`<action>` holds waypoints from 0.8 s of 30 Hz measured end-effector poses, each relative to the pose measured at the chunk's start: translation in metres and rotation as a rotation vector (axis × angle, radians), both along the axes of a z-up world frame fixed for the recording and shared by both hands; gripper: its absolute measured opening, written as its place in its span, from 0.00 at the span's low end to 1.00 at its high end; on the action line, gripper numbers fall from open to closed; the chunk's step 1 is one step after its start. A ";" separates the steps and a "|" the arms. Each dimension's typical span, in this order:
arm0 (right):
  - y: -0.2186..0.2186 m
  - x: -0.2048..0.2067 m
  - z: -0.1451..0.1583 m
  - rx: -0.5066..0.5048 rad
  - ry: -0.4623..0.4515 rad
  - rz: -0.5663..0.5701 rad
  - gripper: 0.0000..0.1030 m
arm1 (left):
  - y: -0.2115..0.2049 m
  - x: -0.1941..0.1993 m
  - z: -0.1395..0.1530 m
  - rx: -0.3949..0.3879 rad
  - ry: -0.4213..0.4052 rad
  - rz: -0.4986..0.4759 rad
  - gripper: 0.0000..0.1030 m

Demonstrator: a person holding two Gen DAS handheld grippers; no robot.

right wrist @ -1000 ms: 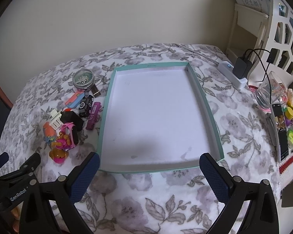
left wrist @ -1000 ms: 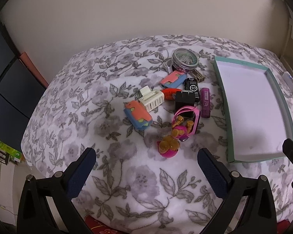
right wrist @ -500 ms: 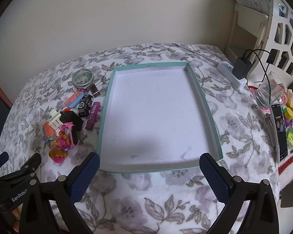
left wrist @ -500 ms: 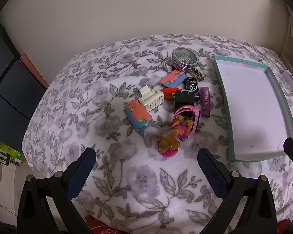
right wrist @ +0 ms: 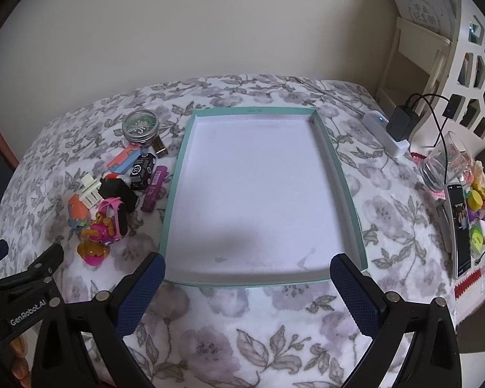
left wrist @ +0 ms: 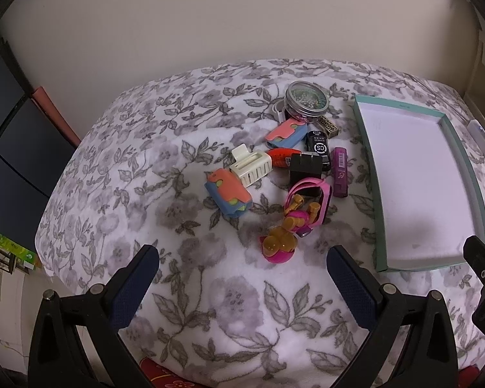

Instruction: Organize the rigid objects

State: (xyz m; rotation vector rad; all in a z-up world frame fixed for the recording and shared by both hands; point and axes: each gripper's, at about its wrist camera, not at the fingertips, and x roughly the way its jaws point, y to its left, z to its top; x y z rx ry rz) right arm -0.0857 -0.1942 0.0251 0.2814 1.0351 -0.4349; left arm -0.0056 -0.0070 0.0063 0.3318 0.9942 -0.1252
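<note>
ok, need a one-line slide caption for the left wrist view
Open left gripper hovers before a pile of small toys on the floral blanket, with the teal tray to the right.

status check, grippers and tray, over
Left gripper open, right gripper open, both holding nothing. Tray empty. Pile of small items beside it, nothing blocking.

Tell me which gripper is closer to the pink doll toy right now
Left. The left gripper hovers open just in front of the pink doll toy; the right gripper sits off to its right, in front of the teal tray.
</note>
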 end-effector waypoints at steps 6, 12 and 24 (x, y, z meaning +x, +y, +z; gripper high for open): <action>0.000 0.000 0.001 0.003 -0.002 0.000 1.00 | 0.001 0.000 0.001 -0.003 0.001 0.001 1.00; -0.004 0.015 0.014 0.035 -0.039 0.029 1.00 | 0.007 0.018 0.001 -0.038 0.029 0.006 1.00; 0.025 0.100 0.002 0.163 -0.043 0.179 1.00 | 0.045 0.106 0.002 -0.104 0.079 0.133 1.00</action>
